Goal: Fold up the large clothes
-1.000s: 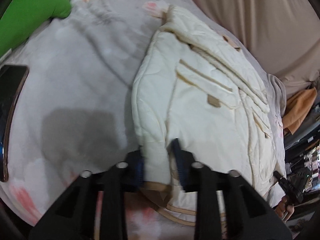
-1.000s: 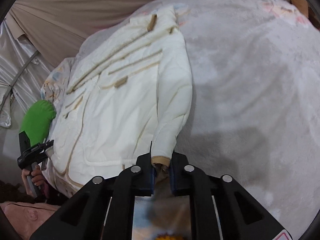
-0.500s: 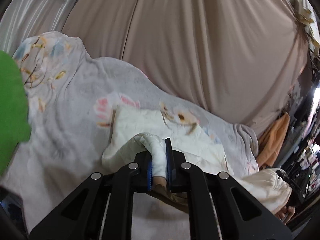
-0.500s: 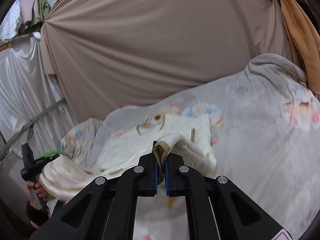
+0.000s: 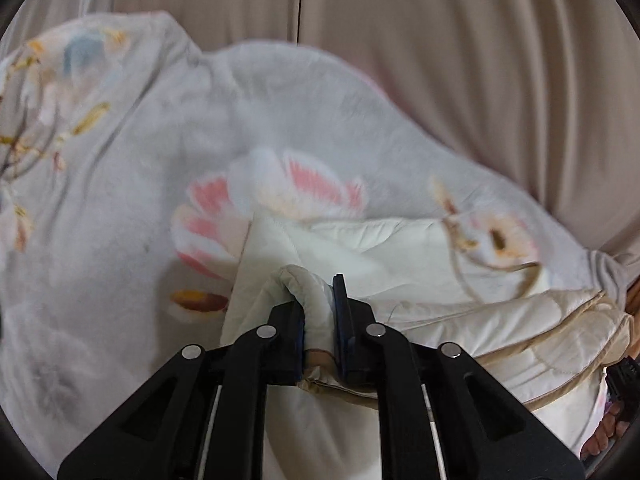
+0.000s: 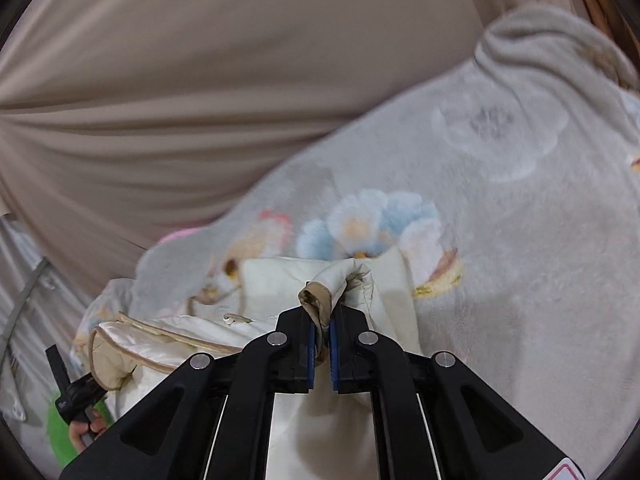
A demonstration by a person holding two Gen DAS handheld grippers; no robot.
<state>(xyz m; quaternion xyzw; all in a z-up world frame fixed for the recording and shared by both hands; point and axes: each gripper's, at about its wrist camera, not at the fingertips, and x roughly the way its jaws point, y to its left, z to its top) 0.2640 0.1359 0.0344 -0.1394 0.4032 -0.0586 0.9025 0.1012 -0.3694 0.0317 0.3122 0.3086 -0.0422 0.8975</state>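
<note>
I'm looking at a bed covered w/ a pale grey fleece blanket (image 5: 120,200), floral print: pink-petal flower (image 5: 280,196) on the left cam, blue flower (image 6: 372,220) on the right cam. Blanket is rumpled, bunched up high at the far right corner in the right view. Lying directly on it: a cream quilted jacket (image 5: 400,252) w/ tan trim, its far edge flat on the blanket just below the pink flower, and just below the blue one in the right view (image 6: 280,280). Near part of it is raised off the bed. Frames are motion-blurred, so finer detail is unclear.
</note>
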